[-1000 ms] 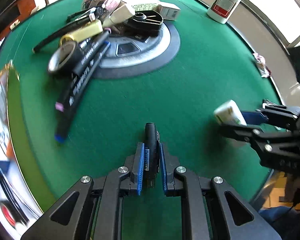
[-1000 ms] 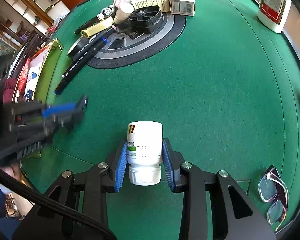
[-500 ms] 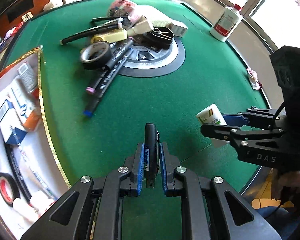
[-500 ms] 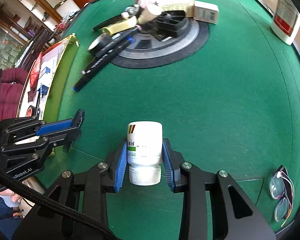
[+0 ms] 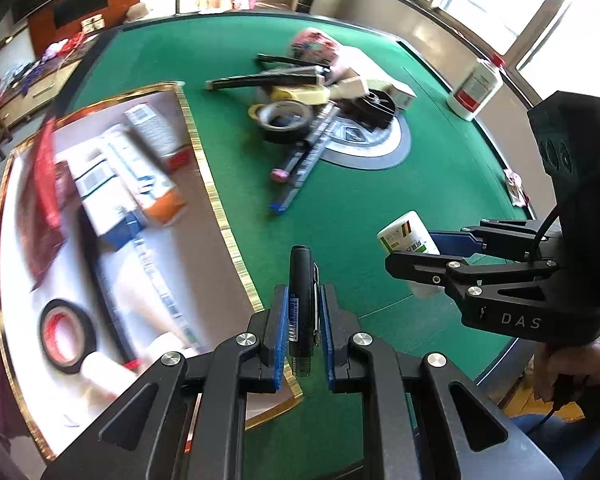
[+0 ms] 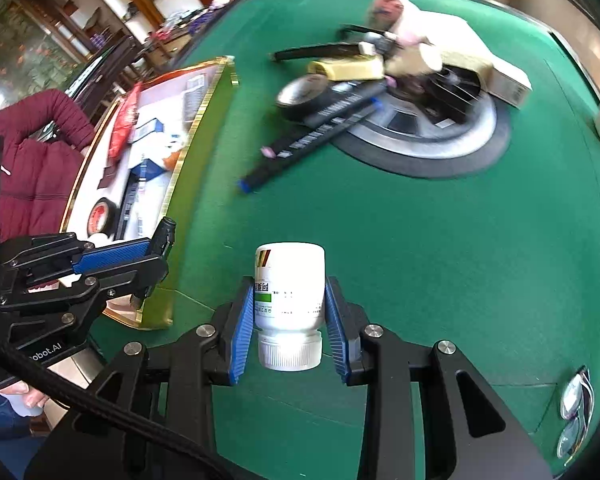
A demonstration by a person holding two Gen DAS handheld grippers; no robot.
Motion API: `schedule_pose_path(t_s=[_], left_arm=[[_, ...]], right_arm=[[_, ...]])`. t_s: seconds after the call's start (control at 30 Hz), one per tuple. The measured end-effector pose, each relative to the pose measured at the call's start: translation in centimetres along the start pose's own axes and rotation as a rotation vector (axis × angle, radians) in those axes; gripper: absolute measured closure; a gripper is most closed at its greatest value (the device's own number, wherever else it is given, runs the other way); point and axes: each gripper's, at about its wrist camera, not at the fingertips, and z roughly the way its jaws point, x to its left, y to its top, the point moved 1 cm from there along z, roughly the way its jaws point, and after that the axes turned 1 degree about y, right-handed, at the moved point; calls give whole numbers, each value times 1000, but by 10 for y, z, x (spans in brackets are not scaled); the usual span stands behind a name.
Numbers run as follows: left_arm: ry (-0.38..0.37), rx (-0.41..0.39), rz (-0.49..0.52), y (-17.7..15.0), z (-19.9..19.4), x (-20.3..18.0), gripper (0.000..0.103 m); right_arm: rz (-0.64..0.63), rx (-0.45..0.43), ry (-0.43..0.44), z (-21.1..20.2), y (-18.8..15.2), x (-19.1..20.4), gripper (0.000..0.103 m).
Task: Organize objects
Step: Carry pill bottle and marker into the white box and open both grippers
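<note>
Gripping a black pen (image 5: 301, 300) between left jaws, white pill bottle (image 6: 289, 292) clamped between right jaws

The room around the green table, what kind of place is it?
Probably a home living or game room: a round green felt table with a grey centre hub, wooden shelving behind, and large bright windows.

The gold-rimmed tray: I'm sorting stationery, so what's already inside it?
Inside the gold-rimmed tray: a roll of black tape, blurred white, blue and orange boxes and a red packet. Whatever lies beneath them is hidden.
</note>
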Motion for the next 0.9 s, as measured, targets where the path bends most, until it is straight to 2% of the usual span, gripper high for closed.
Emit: schedule_pose_path(t_s=[0.37,0.7,0.9], left_arm=[[58,-38,-100,-25,-35,66,91],[93,-29,-191,-54,-41,117,91],[108,-21,-222,-65,-40,138,91]], right_arm=[[-115,-3,63,15,16,78,71],[-217,46,94,49,20,144,71],[-253,80,83,74,22,168,71]])
